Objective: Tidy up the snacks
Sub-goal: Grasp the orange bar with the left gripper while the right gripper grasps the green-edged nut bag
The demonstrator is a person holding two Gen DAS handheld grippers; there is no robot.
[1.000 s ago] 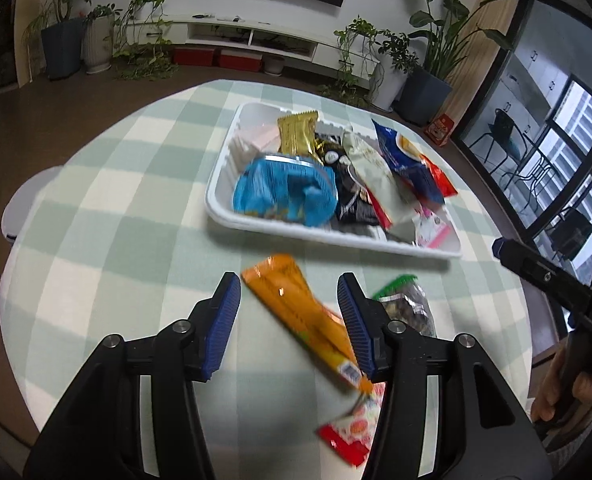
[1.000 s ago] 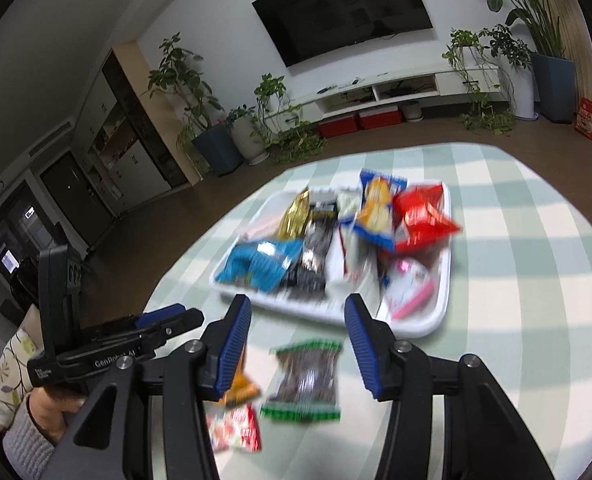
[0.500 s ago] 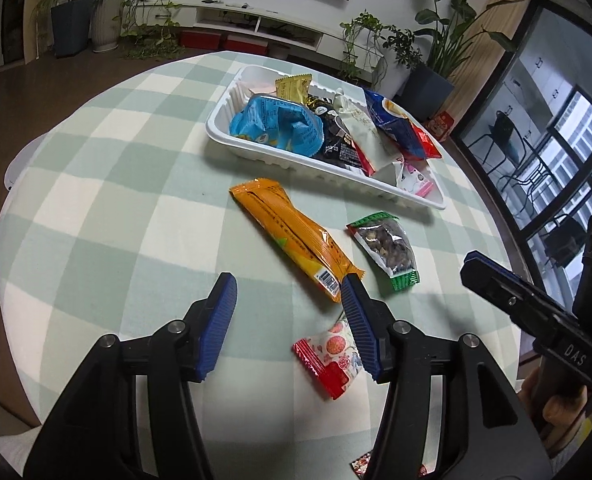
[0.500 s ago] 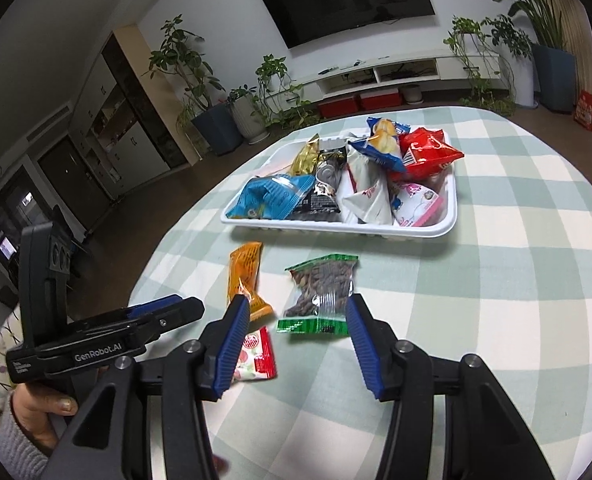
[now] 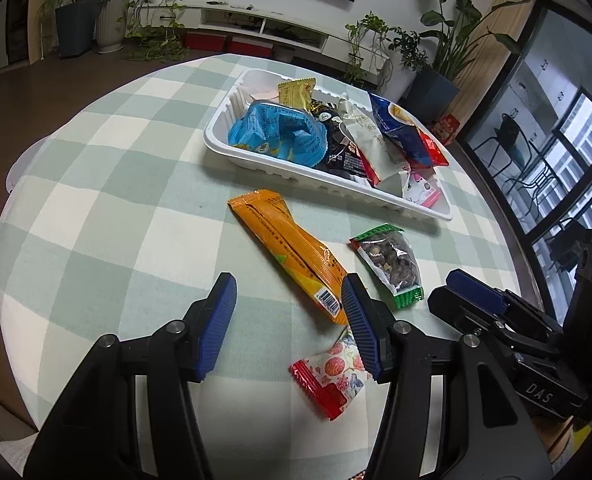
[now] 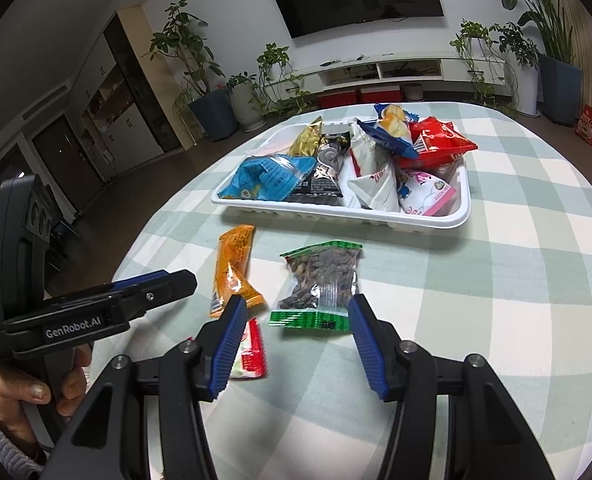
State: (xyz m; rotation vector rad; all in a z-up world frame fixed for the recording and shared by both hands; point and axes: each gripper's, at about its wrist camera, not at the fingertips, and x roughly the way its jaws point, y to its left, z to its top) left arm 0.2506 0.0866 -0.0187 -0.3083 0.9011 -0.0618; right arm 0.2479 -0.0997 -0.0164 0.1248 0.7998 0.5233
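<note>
L tongs: I read them as released, nothing between pads; bare checked cloth in the gap.
Orange pack: lies flat, barcode end just beside my L tongs' right pad, touching or not I can't tell.
R tongs: spread apart, gripping nothing; jaws straddle the near green edge of the nut bag w/o pressing it (gap on both sides).
Red candy pack: flat, partly behind L tongs' right finger.
Tray: white, full of snacks, beyond the loose packs, well apart from both tongs.
Room: table is open on the left; round edge drops off near the R tongs.
Hidden: tray's far packs overlap, labels unreadable.
</note>
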